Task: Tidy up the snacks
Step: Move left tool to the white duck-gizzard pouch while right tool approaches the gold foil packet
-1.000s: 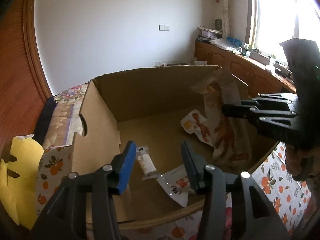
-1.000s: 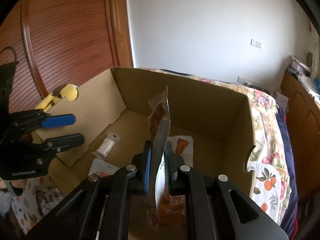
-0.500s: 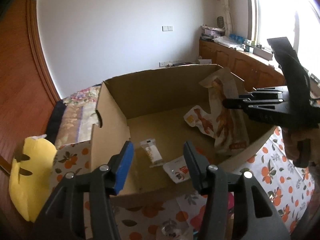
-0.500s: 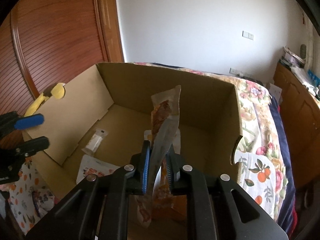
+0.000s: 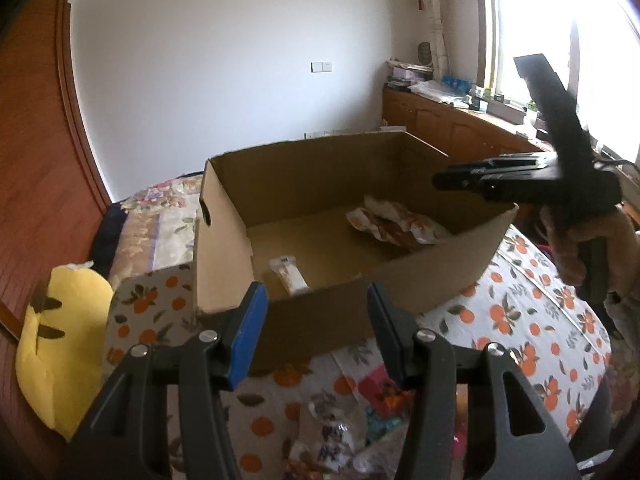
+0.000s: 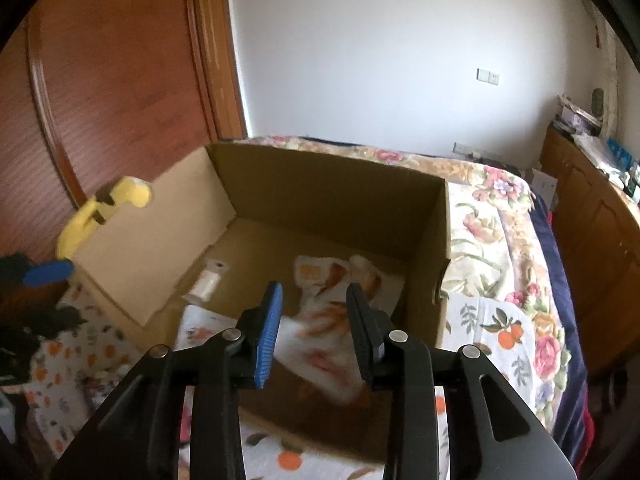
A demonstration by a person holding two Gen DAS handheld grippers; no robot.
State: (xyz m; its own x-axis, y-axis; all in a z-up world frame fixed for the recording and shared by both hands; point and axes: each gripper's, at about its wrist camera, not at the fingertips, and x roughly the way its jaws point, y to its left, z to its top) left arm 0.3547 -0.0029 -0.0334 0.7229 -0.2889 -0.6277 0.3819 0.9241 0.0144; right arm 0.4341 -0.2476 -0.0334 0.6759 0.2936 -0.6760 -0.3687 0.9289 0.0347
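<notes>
An open cardboard box (image 5: 320,308) (image 6: 336,196) stands on the orange-print cloth. Inside lie white-and-orange snack bags (image 5: 396,226) (image 6: 324,328), a small white bar packet (image 5: 290,274) (image 6: 206,282) and a flat white packet (image 6: 200,328). My right gripper (image 6: 314,328) is open and empty above the box's near right side; it also shows in the left wrist view (image 5: 520,182). My left gripper (image 5: 316,328) is open and empty in front of the box's near wall. More snack packets (image 5: 332,436) lie on the cloth below it.
A yellow plush toy (image 5: 60,344) (image 6: 104,208) lies left of the box. A flowered bedspread (image 6: 496,232) lies behind and right of the box. A wooden wardrobe (image 6: 120,92) stands at left; wooden cabinets (image 5: 448,128) run under the window.
My right gripper opened and let go of the orange snack bag, which now lies in the box. My left gripper drew back out of the box to its near side.
</notes>
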